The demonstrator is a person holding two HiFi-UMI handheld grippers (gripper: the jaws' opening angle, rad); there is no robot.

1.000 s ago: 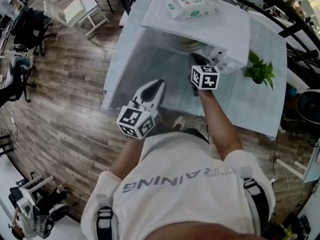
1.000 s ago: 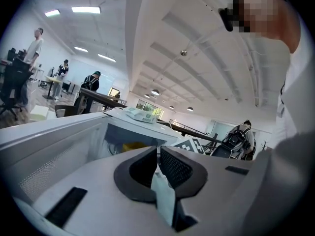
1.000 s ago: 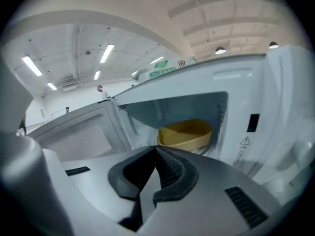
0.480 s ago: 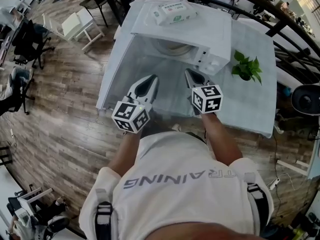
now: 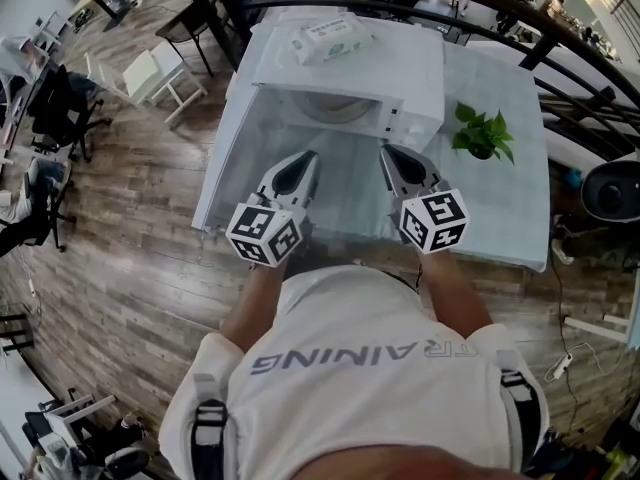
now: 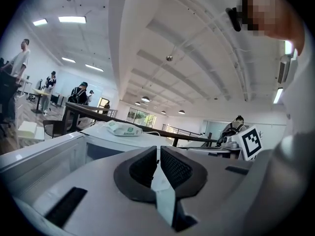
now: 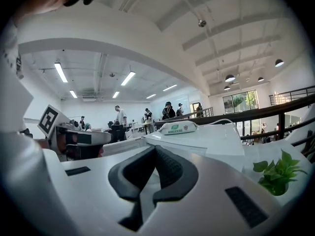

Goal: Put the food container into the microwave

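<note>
The white microwave [image 5: 400, 68] stands on the table with its door [image 5: 235, 158] swung open to the left. A round pale shape [image 5: 335, 106] shows inside the cavity; I cannot tell whether it is the food container or the turntable. My left gripper [image 5: 301, 163] and right gripper [image 5: 397, 156] hover side by side in front of the opening, both shut and empty. In the left gripper view the gripper [image 6: 158, 154] points at the microwave [image 6: 98, 141]. In the right gripper view the gripper [image 7: 153, 154] has its jaws closed together.
A pack of wet wipes [image 5: 325, 36] lies on top of the microwave. A small green potted plant [image 5: 480, 133] stands on the white table [image 5: 500, 198] to the right. A black railing [image 5: 560, 28] runs behind the table. People stand in the background.
Both grippers have drawn back from the microwave toward the person. The right gripper, which was at the opening a second ago, now sits level with the left.
</note>
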